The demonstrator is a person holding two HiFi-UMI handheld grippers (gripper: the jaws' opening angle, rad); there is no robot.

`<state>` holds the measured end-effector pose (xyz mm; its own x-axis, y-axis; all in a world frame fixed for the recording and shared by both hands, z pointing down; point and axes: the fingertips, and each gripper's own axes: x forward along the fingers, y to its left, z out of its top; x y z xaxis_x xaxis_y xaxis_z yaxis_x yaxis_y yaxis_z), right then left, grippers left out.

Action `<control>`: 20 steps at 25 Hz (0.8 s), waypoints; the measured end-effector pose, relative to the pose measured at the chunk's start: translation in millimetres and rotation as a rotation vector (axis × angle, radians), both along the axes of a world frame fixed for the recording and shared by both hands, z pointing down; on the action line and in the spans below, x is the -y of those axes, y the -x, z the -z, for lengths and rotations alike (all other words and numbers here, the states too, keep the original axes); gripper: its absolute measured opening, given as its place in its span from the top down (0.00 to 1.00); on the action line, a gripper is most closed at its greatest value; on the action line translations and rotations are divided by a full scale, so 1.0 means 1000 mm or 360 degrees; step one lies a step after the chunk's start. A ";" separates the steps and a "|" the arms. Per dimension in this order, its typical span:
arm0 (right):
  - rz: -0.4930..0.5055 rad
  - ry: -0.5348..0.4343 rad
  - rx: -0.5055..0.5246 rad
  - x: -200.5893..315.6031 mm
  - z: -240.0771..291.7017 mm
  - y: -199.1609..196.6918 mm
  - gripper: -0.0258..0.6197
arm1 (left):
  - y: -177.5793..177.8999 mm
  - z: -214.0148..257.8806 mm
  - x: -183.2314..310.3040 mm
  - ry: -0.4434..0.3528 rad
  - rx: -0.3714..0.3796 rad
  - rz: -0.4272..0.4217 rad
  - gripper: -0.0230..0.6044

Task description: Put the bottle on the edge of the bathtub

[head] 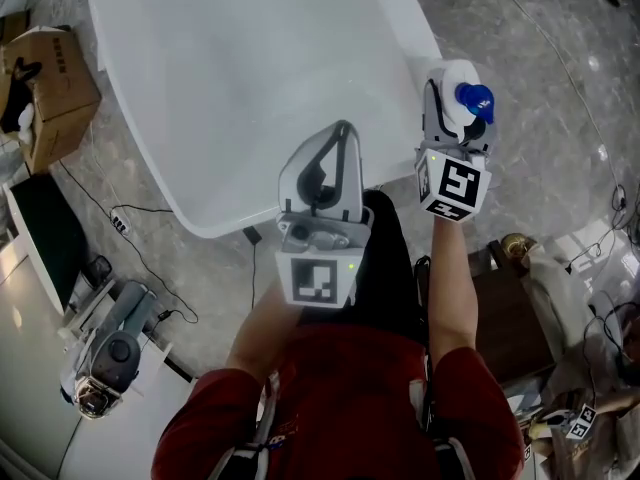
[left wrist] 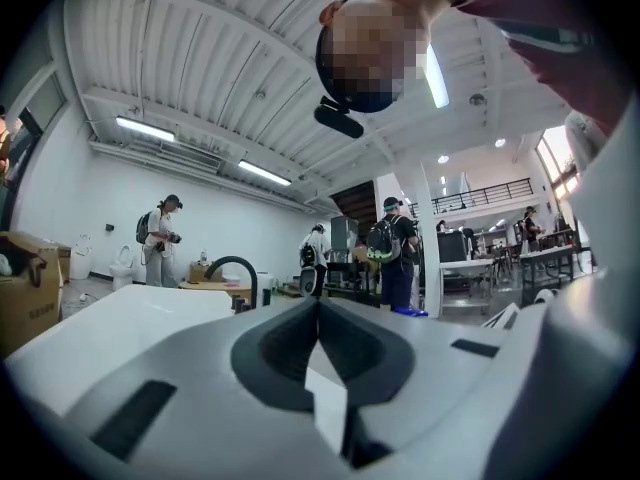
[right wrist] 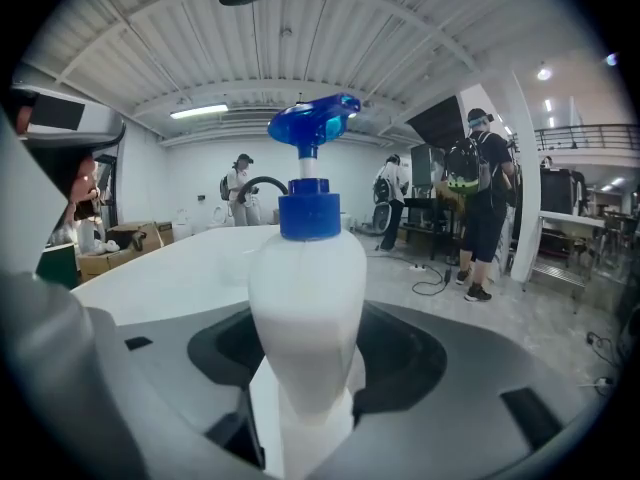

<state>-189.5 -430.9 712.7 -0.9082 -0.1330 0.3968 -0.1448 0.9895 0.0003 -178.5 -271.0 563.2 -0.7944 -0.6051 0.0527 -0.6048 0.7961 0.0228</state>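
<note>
A white pump bottle (head: 458, 76) with a blue pump head (head: 475, 97) stands upright between the jaws of my right gripper (head: 452, 103), which is shut on its body. This sits just right of the white bathtub's rim (head: 412, 38). In the right gripper view the bottle (right wrist: 305, 288) fills the middle, with the tub (right wrist: 165, 268) behind it. My left gripper (head: 340, 138) hangs over the tub's near end, jaws shut with nothing in them. Its own view shows the tips of the left gripper (left wrist: 318, 306) meeting, and the tub (left wrist: 90, 328) beyond.
A black faucet (left wrist: 232, 268) rises at the tub's far end. A cardboard box (head: 45, 78), a dark flat panel (head: 45, 233), cables (head: 135, 218) and a grey machine (head: 110, 353) lie left of the tub. A brown stool (head: 510, 308) is at the right. People (right wrist: 480, 198) stand in the hall.
</note>
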 end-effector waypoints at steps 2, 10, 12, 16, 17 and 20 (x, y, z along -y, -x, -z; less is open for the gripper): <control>0.0007 0.0025 -0.0035 0.001 -0.011 0.000 0.55 | -0.003 -0.005 0.004 0.0008 -0.0011 -0.0010 0.94; 0.0024 0.0033 -0.0030 -0.004 -0.027 0.001 0.55 | -0.002 -0.017 -0.006 0.0016 -0.0059 0.0018 0.94; 0.0020 0.0033 -0.0021 -0.002 -0.028 0.001 0.54 | -0.003 -0.021 -0.003 0.0023 -0.0068 0.0009 0.94; 0.0003 0.0032 -0.0032 -0.001 -0.030 -0.002 0.54 | -0.004 -0.023 -0.003 0.0015 -0.0078 0.0014 0.94; 0.0006 0.0031 -0.0034 -0.002 -0.030 -0.002 0.54 | -0.004 -0.023 -0.003 0.0015 -0.0079 0.0015 0.94; 0.0014 0.0046 -0.0033 -0.005 -0.029 -0.004 0.52 | -0.004 -0.021 -0.005 0.0014 -0.0077 0.0008 0.94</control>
